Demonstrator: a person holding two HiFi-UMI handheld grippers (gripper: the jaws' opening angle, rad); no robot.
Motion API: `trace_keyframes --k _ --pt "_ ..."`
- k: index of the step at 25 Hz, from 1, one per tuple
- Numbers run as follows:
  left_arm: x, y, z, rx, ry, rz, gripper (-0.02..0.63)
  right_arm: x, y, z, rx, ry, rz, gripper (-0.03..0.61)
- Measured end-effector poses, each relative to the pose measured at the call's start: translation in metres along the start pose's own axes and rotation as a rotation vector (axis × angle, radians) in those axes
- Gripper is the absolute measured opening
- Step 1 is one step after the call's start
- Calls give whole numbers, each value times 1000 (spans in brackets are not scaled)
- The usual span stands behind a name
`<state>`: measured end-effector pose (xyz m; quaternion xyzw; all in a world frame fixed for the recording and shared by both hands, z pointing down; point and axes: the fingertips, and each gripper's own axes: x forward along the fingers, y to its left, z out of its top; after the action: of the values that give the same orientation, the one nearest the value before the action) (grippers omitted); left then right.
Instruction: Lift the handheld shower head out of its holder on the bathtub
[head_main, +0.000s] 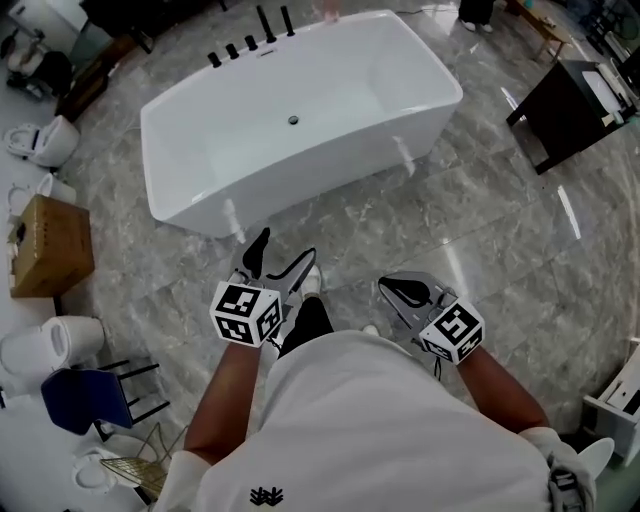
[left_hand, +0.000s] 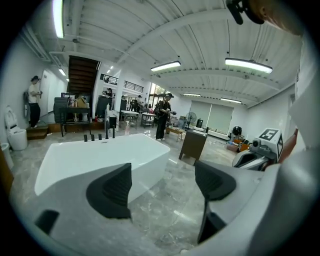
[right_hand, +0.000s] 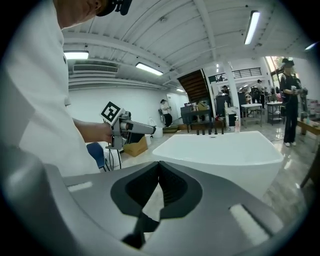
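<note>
1. Row of black fittings on the far rim of the bathtub: small and dark in all three views. We cannot tell which post is the handheld unit, and the holder is not resolvable.
2. The two posts at the right end of the row stand taller and slimmer than the three stubby ones on the left. All stand upright, matte black against the white rim.
3. The tub's far edge nearly meets the top border of the head view. Our own white shirt blocks the lower middle of that view and covers the forearms down to the marker cubes.
4. The tub is a white freestanding rectangle on the grey marble floor, with the drain in the basin near the fittings.
5. Left claw: released, pads wide apart, with only floor and a tub corner visible through the gap.
6. Right claw: clenched, pads meeting, nothing between them.
7. Both claws hover over the floor on the near side of the tub, well apart from the fittings.
8. Background people in both gripper views are too distant to make out.
</note>
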<state>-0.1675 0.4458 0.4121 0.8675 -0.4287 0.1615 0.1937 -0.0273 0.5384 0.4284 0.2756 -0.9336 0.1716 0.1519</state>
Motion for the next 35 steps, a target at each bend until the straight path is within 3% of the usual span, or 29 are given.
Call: trace_keyframes --k 10,16,25,35 --pt "55 114 50 66 28 -158 396 112 -40 75 39 11 -142 14" --pt "83 169 62 86 52 -209 391 159 -54 105 56 10 -191 14" --pt "142 184 78 61 71 -215 385 177 -118 127 107 -18 -202 14" --pt "242 184 134 70 78 -143 377 163 -230 152 90 -11 -133 14"
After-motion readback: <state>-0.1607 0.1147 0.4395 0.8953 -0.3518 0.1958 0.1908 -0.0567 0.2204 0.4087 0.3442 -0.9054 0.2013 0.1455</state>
